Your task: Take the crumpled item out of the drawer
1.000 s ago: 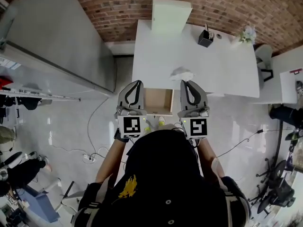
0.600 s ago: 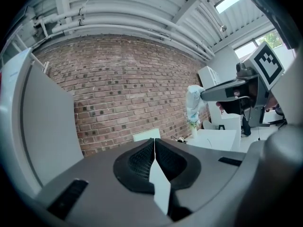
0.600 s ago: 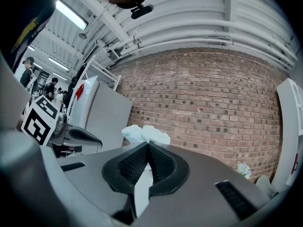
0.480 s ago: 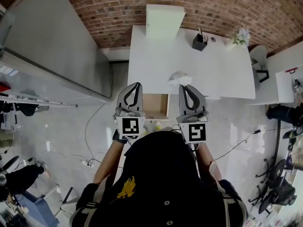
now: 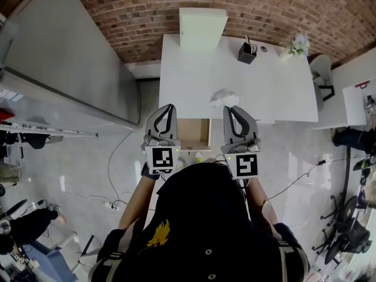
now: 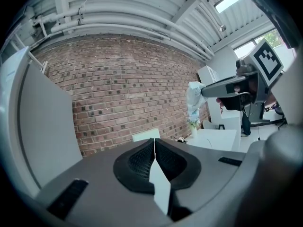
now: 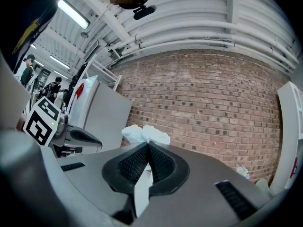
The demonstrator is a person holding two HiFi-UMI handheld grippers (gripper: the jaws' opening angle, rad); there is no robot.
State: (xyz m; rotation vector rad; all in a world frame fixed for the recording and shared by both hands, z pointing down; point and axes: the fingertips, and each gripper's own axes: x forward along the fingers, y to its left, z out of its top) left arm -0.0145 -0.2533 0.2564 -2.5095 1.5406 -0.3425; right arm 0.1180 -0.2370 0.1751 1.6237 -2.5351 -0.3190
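Observation:
The crumpled white item lies on the white table, near its front edge and outside the drawer. The drawer stands pulled out below that edge, and I see nothing in the visible part of its wooden inside. My left gripper is at the drawer's left side, its jaws pressed together and empty. My right gripper is at the drawer's right side, shut, with its tips just short of the item. In the right gripper view the crumpled item shows right behind the closed tips.
A white box, a black pen holder and a small plant stand at the table's far side by the brick wall. A grey cabinet is on the left, a chair on the right, cables on the floor.
The head view has shifted slightly. Both grippers stay shut on either side of the drawer, and the crumpled item stays by the right gripper's tips.

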